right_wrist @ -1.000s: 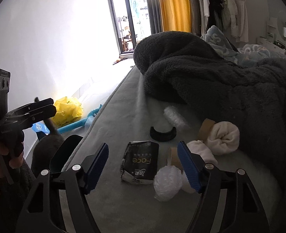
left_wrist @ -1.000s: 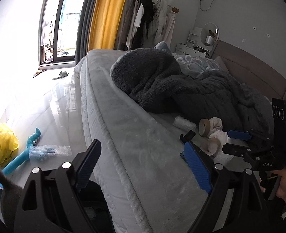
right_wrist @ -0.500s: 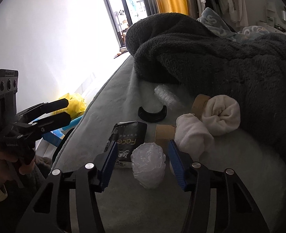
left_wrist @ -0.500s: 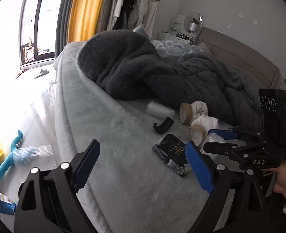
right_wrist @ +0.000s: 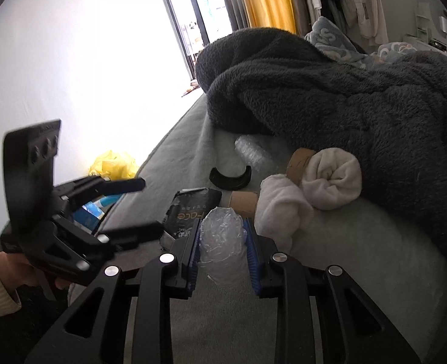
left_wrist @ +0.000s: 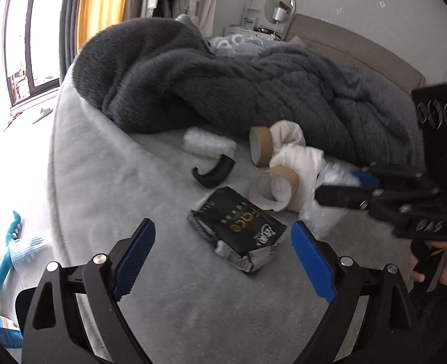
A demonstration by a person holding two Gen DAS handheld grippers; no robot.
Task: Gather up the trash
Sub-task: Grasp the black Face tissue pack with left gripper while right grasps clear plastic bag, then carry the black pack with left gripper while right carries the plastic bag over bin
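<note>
the right gripper (right_wrist: 222, 242) has its blue pads (right_wrist: 194, 251) squeezed against both sides of a crumpled plastic wad (right_wrist: 220, 236), which sits on the grey bed (right_wrist: 360, 242) right in front of the camera. the left gripper (left_wrist: 223, 254) is spread wide with nothing between its fingers, hanging just over a black packet (left_wrist: 238, 227) that lies flat on the bed with its torn silver end toward the camera. in the right view that same packet (right_wrist: 190, 212) is touching the wad's left side, and the left gripper (right_wrist: 126, 203) shows up off to the left, jaws apart, a bit blurred. just behind the packet there's a curved black plastic piece (left_wrist: 213, 174), and past that a roll of bubble wrap (left_wrist: 208, 144) right at the edge of the dark fluffy blanket (left_wrist: 223, 82). two cardboard tape cores (left_wrist: 260, 148) sit with two rolled white socks (left_wrist: 296, 157), all bunched together and touching, right of the black piece. from the left view the right gripper (left_wrist: 338, 188) comes in from the right side, motion blurred, with the wad (left_wrist: 317, 212) only partly visible under it. down on the floor left of the bed there's a yellow bag (right_wrist: 114, 163) and a teal handle (left_wrist: 6, 251) next to a sheet of bubble wrap.
</note>
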